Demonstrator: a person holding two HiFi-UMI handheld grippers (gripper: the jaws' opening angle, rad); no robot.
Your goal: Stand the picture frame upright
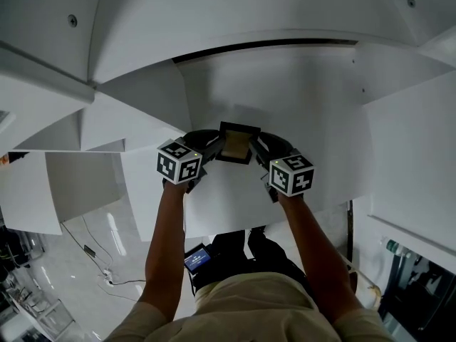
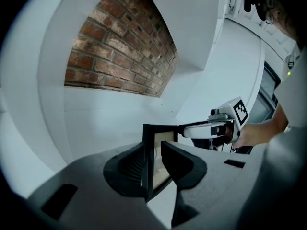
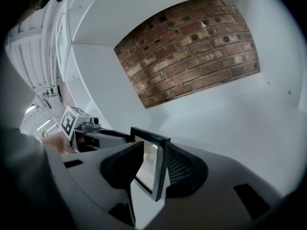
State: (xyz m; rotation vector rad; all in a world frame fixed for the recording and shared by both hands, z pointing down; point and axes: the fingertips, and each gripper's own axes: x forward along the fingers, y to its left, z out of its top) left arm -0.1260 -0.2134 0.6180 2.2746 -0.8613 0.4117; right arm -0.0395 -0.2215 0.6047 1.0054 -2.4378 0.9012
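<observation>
The picture frame [image 1: 237, 142] is small, with a dark border and a tan middle, and stands upright on the white shelf [image 1: 299, 98]. My left gripper [image 1: 216, 145] holds its left side and my right gripper [image 1: 255, 148] its right side. In the left gripper view the frame [image 2: 164, 137] sits edge-on between the jaws of the left gripper [image 2: 152, 163], with the ribbed pad against its back. In the right gripper view the frame [image 3: 147, 163] stands the same way inside the right gripper [image 3: 152, 170], its glass facing the left jaw.
A brick panel [image 2: 124, 51] [image 3: 192, 47] forms the back of the white alcove. White side walls close in on both sides [image 1: 135, 120] [image 1: 406, 148]. Each gripper view shows the other gripper's marker cube [image 2: 238, 111] [image 3: 69, 122]. Cables lie on the floor [image 1: 107, 273] below.
</observation>
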